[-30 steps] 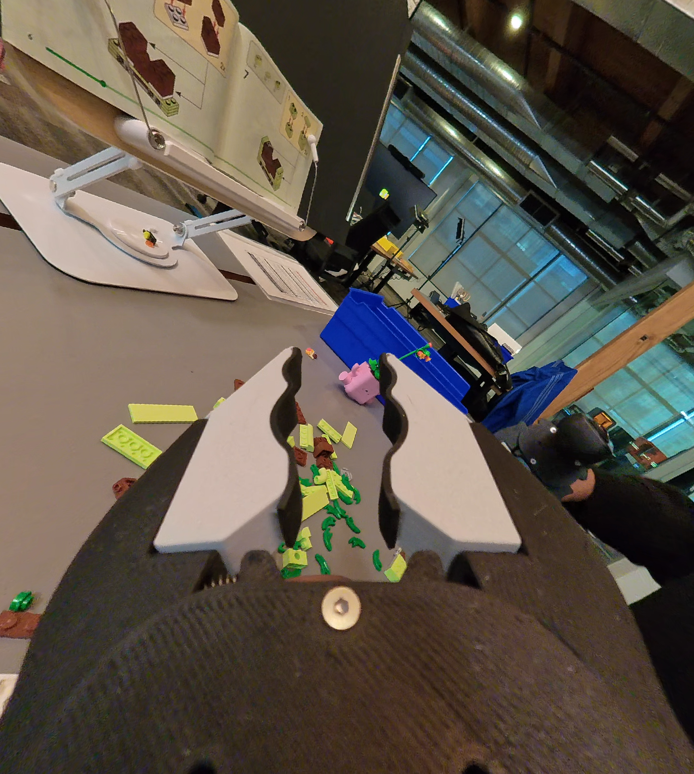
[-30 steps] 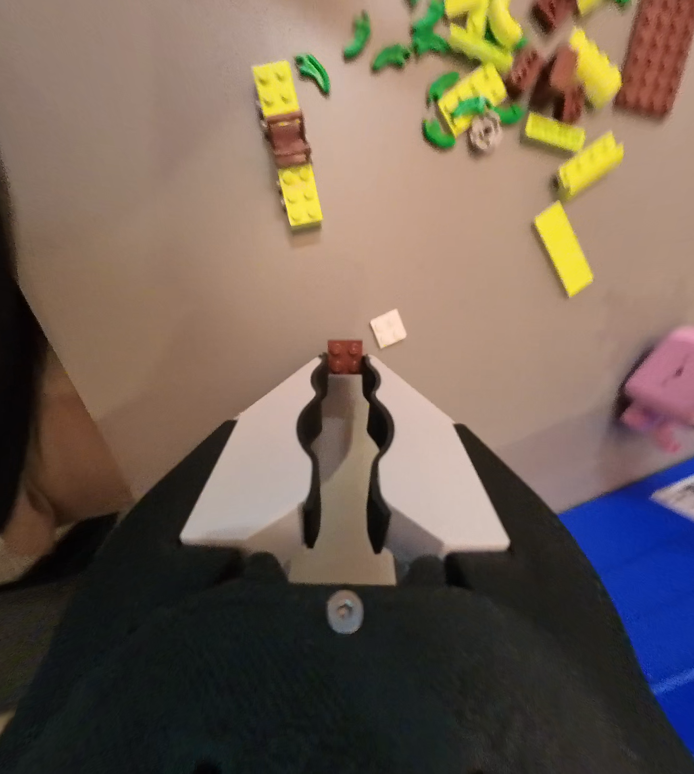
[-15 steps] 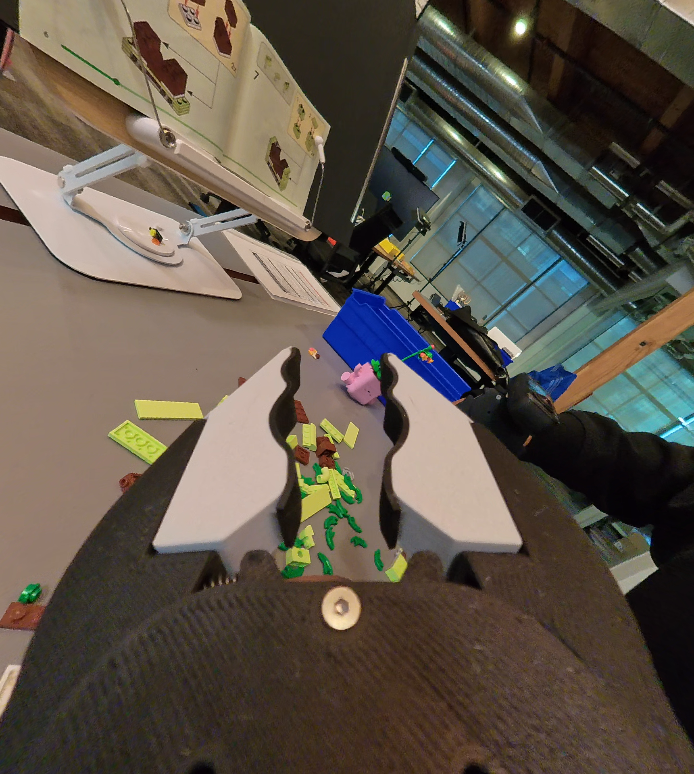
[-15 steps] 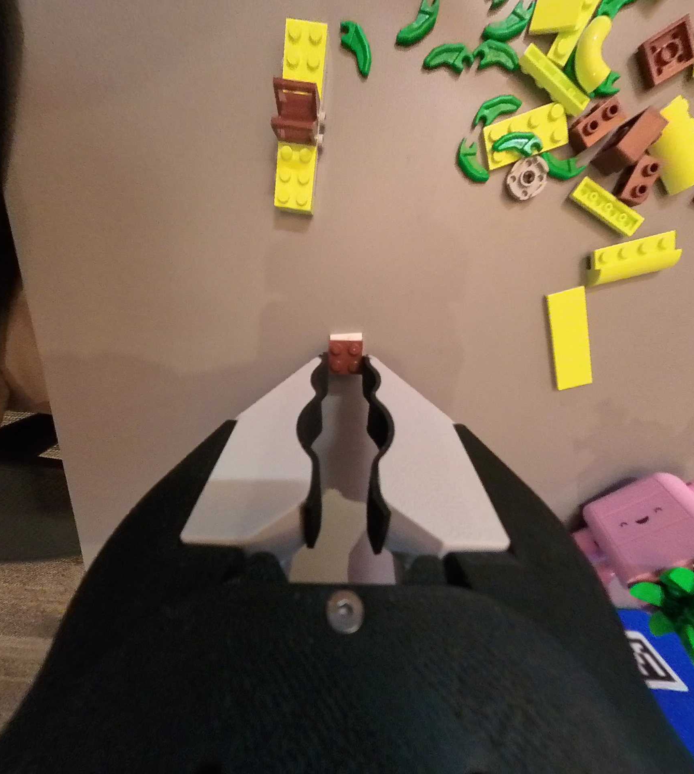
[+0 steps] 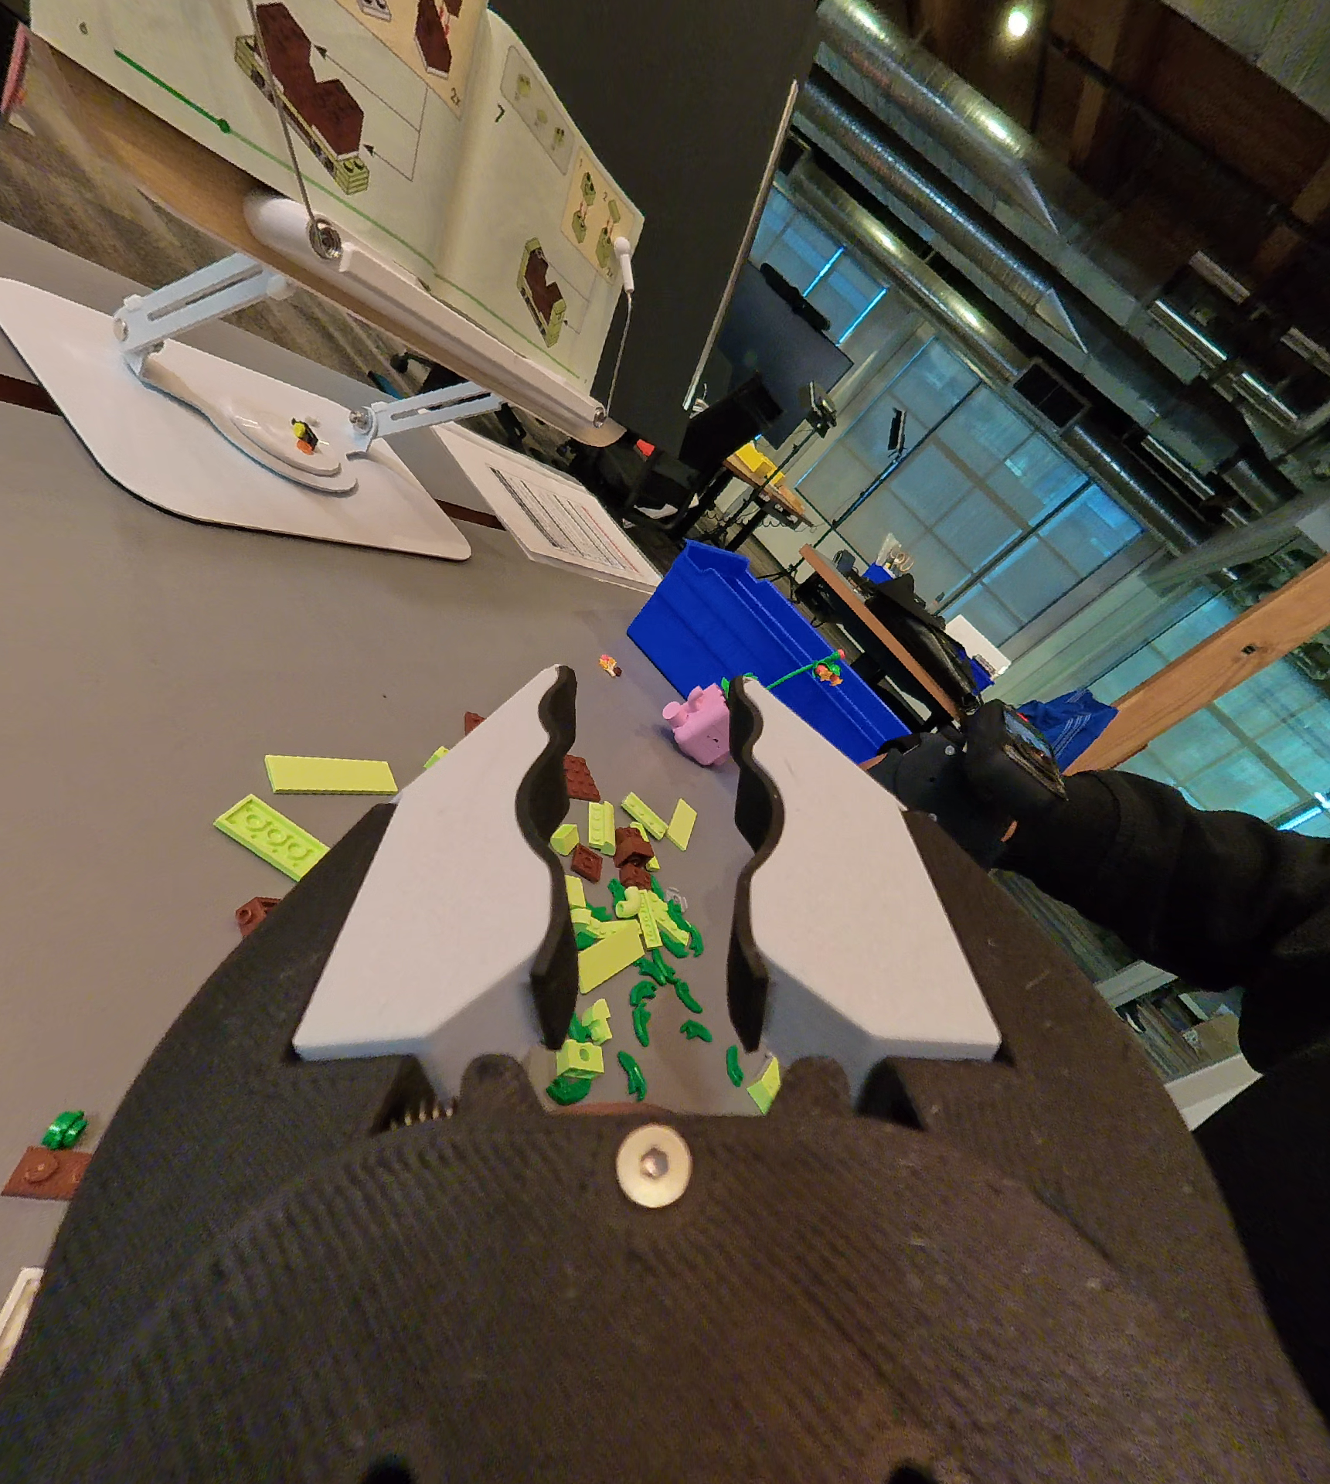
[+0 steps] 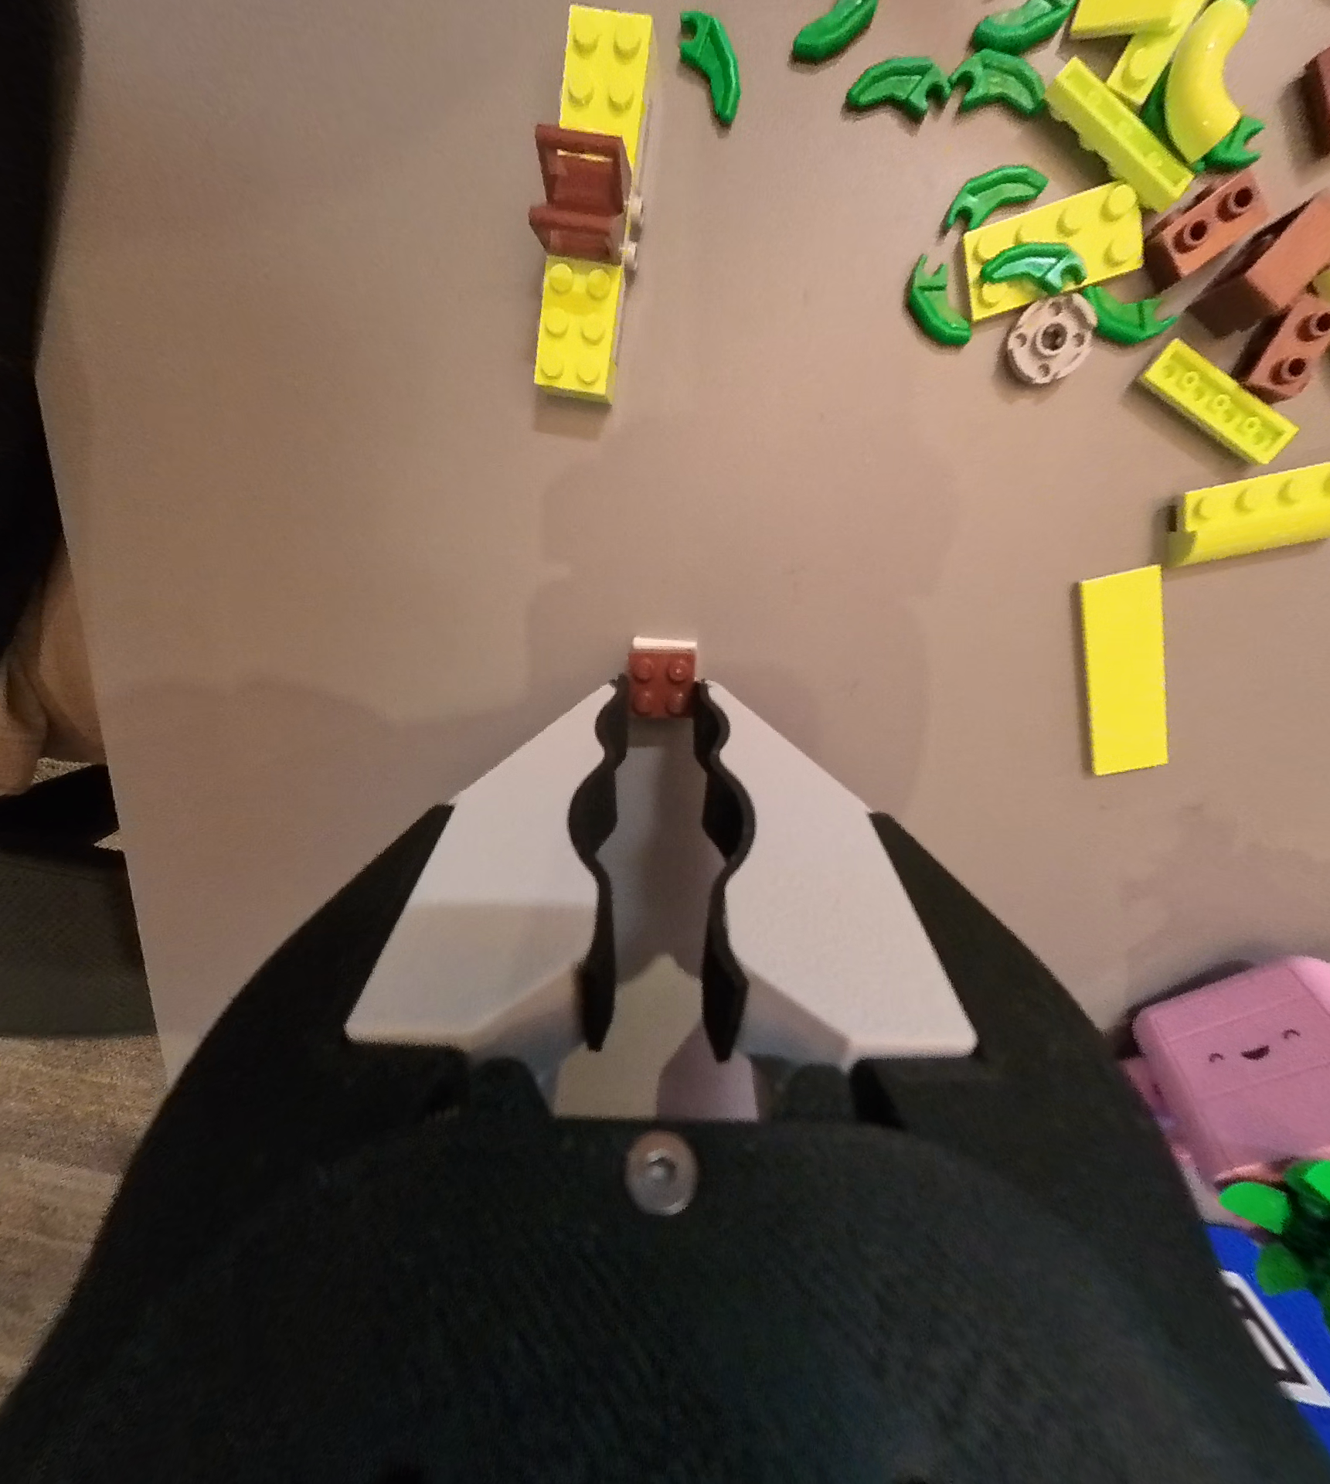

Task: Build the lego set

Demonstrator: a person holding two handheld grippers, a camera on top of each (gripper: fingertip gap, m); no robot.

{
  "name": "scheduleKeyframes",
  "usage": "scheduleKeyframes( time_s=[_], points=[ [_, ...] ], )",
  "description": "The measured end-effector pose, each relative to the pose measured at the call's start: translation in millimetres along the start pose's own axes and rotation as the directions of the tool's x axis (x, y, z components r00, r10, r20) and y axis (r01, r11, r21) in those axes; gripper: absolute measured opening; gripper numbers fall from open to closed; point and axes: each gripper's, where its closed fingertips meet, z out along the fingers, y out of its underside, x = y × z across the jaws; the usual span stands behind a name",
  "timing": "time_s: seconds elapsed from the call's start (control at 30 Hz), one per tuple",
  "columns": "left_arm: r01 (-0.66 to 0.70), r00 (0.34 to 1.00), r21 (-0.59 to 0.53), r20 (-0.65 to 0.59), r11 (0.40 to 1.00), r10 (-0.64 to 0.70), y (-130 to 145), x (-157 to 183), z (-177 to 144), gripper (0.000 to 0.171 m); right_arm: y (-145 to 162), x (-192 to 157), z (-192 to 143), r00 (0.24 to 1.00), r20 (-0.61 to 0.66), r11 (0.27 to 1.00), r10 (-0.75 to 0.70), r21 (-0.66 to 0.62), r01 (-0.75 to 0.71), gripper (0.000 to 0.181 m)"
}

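The right tool [image 6: 663, 697] is clamped on a small brown plate [image 6: 662, 684], studs facing the camera, pinched at the very fingertips. Directly beyond it, partly hidden, lies a white tile [image 6: 665, 642] on the tabletop [image 6: 324, 482]; whether plate and tile touch cannot be confirmed. The plate sits squarely above the tile, so the coming move appears to be a straight press forward. The left tool [image 5: 649, 691] is spread apart and empty, raised over the loose bricks [image 5: 629, 907], well away from the tile.

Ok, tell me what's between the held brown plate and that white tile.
Nothing visible. The right gripper holds the brown plate right above the white tile, whose edge peeks out behind it; contact can't be judged.
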Motion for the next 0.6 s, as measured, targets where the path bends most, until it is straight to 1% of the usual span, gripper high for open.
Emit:
scheduleKeyframes(
  time_s=[0.1,0.37,0.6],
  points=[
    [-0.001,1.000,-0.004,0.002,1.000,0.001,1.0,-0.4,0.7,0.036,-0.7,-0.2,0.4,1.000,0.003,1.000,-0.009,-0.006,0.009,0.013],
    [0.001,1.000,-0.007,0.004,1.000,-0.001,1.7,-1.3,1.3,0.036,-1.1,-0.5,0.9,1.000,-0.004,0.999,0.028,-0.046,-0.028,0.014],
    [-0.002,1.000,-0.005,-0.001,1.000,0.002,1.1,0.3,1.0,0.036,0.0,-0.2,2.0,0.995,-0.085,0.993,0.053,-0.100,-0.061,0.013]
  ],
)
